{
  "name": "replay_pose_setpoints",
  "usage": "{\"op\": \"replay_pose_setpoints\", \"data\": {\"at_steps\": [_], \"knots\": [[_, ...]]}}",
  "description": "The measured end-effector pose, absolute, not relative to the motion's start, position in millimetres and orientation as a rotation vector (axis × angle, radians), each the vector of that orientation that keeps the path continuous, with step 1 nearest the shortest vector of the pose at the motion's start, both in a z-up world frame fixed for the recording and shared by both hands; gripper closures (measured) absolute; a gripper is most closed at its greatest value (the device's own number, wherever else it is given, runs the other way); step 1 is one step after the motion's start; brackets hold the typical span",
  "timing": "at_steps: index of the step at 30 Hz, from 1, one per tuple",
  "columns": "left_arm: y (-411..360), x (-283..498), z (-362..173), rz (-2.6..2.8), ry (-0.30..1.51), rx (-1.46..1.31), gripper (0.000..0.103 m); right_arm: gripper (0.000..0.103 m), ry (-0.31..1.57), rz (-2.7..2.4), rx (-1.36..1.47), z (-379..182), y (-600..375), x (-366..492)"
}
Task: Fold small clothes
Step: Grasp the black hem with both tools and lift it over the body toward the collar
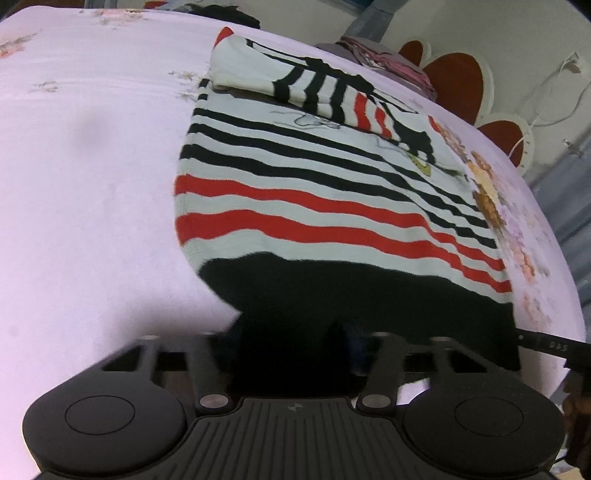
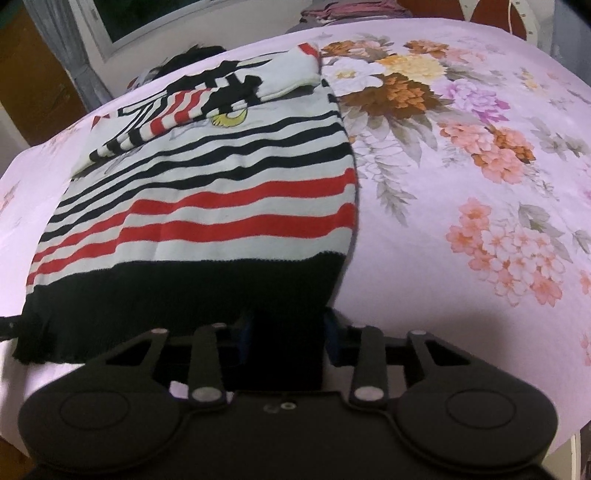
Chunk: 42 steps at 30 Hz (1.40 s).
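Home bedroom, floral bedsheet (image 2: pixel 461 155) on bed, scalloped headboard (image 1: pixel 456 83), curtained window (image 2: pixel 122 22)

Two fisheye views are given, each taken from a hand-held gripper and aimed forward and steeply down along its fingers. The left wrist view is set low and very near the black hem of a striped sweater (image 1: pixel 332 206), at its left corner; the left gripper (image 1: pixel 291 350) fills the bottom edge. The right wrist view is placed equally close at the hem's right corner, above the right gripper (image 2: pixel 288 339). The sweater and the pink floral bedsheet (image 2: pixel 461 177) are shared by both views, with strong barrel distortion.
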<state>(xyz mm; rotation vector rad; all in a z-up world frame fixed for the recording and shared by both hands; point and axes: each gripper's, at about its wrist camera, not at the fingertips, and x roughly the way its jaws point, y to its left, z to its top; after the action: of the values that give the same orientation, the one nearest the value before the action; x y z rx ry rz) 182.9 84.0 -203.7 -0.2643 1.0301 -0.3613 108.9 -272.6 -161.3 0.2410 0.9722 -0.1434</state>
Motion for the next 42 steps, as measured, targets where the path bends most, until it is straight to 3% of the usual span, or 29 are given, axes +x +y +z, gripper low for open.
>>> {"op": "replay_pose_setpoints", "data": {"at_steps": [3,6,20,42], "knots": [[91.4,189.2,-205.5,-0.348,1.044,-0.295,0.084,0.09,0.981,-0.109,0.267,-161.6,-272.3,112.3],[95.3,191.5,-205.1,-0.354,1.046,-0.309,0.091,0.092,0.991,-0.086,0.245,-158.2,-268.7,116.7],[91.5,228.5,-142.9,-0.395,0.83,-0.353,0.093,0.092,0.782,0.002,0.341,-91.6,-285.5,146.4],[52.2,395.2,-112.0,-0.297,0.703,-0.427,0.093,0.093,0.664,0.046,0.402,-60.9,-329.5,330.6]]}}
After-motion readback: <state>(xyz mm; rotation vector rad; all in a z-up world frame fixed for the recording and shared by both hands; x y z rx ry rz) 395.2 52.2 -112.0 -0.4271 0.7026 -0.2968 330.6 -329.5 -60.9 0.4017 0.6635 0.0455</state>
